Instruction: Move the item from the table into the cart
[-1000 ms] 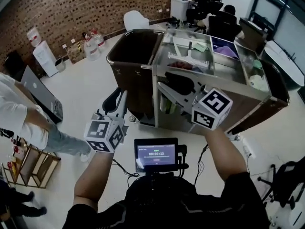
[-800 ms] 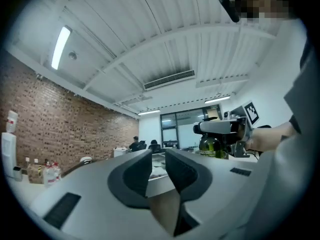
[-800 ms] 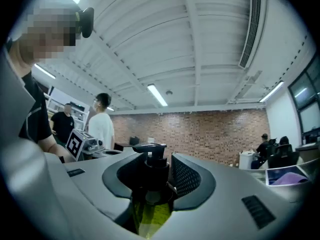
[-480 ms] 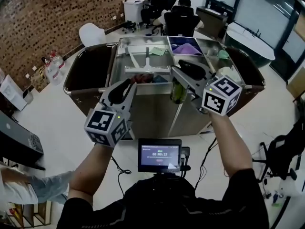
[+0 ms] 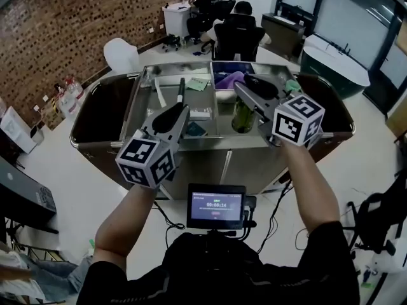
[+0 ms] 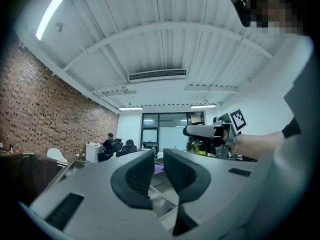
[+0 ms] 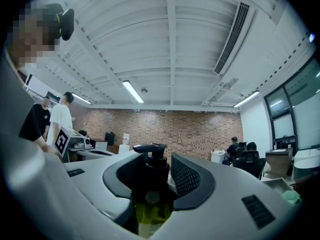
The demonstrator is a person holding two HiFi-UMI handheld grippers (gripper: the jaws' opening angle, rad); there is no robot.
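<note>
A green pump bottle (image 5: 241, 115) with a black pump head (image 7: 149, 149) hangs over the middle of the steel cart (image 5: 191, 142). My right gripper (image 5: 248, 94) is shut on the bottle's neck (image 7: 152, 180), one pad on each side. My left gripper (image 5: 177, 114) is held over the cart's left half. Its jaws are closing, with a narrow gap and nothing between them (image 6: 159, 159). The left gripper view also shows the right gripper (image 6: 210, 131) and the bottle (image 6: 196, 145) beyond it.
The cart top has open compartments holding a purple cloth (image 5: 231, 79), a white long-handled tool (image 5: 180, 93) and a small box (image 5: 200, 113). Dark bins (image 5: 100, 110) hang at both ends. A small screen (image 5: 216, 206) sits at my chest. People sit at desks (image 5: 224, 19) behind.
The view has swung so that the cart is now centred in front of me. Both grippers have moved out over its top, the right one still carrying the bottle. The left jaws have narrowed.
</note>
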